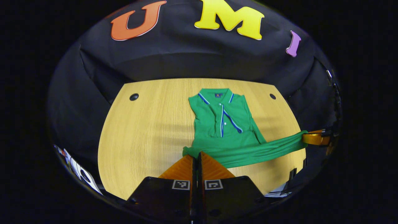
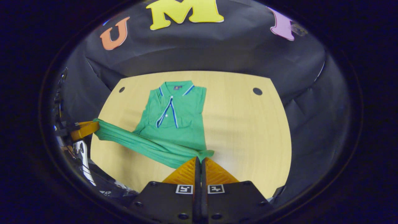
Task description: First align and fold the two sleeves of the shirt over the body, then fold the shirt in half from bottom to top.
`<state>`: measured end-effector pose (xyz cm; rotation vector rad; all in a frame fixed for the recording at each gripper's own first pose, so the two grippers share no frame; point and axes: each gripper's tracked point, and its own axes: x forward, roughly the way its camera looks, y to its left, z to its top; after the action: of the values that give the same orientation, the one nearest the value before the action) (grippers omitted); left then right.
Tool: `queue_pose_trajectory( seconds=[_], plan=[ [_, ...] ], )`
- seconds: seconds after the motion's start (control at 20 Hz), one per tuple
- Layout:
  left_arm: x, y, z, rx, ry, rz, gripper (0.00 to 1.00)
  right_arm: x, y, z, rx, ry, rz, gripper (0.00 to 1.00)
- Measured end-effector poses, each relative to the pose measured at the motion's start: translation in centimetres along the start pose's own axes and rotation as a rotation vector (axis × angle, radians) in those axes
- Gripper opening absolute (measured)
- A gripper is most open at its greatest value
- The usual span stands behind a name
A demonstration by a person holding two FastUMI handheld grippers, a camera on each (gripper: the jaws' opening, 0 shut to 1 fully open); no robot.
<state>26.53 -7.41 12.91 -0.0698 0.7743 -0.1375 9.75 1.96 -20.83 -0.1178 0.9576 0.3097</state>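
Note:
A green polo shirt (image 1: 221, 124) with blue-and-white trim lies collar-away on the wooden table (image 1: 149, 130), both sleeves folded over its body. Its bottom hem is lifted off the table and stretched between the two grippers. My left gripper (image 1: 197, 154) is shut on the hem's left corner. In the left gripper view the right gripper (image 1: 314, 137) holds the other corner at the far right. In the right gripper view the shirt (image 2: 174, 118) lies ahead, my right gripper (image 2: 200, 159) is shut on the hem's right corner, and the left gripper (image 2: 85, 130) pinches the far corner at left.
The table (image 2: 248, 124) has round cable holes near its back corners (image 1: 134, 96) (image 2: 257, 91). Black cloth walls close in behind and beside it. Printed papers (image 1: 77, 169) lie off the table's front left edge.

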Motion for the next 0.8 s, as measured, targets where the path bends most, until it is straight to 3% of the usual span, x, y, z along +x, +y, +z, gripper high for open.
queue_pose_trajectory(
  seconds=[0.3, 0.8],
  plan=[
    [3.9, 1.0, 5.0, 0.008, -0.038, 0.035, 0.04, 3.0, -0.2, 7.4, -0.019, -0.091, -0.021, 0.02],
    [17.2, 2.9, 12.2, -0.023, -0.156, 0.094, 0.03, 14.4, -1.5, 17.4, 0.005, -0.202, -0.045, 0.00]
  ],
)
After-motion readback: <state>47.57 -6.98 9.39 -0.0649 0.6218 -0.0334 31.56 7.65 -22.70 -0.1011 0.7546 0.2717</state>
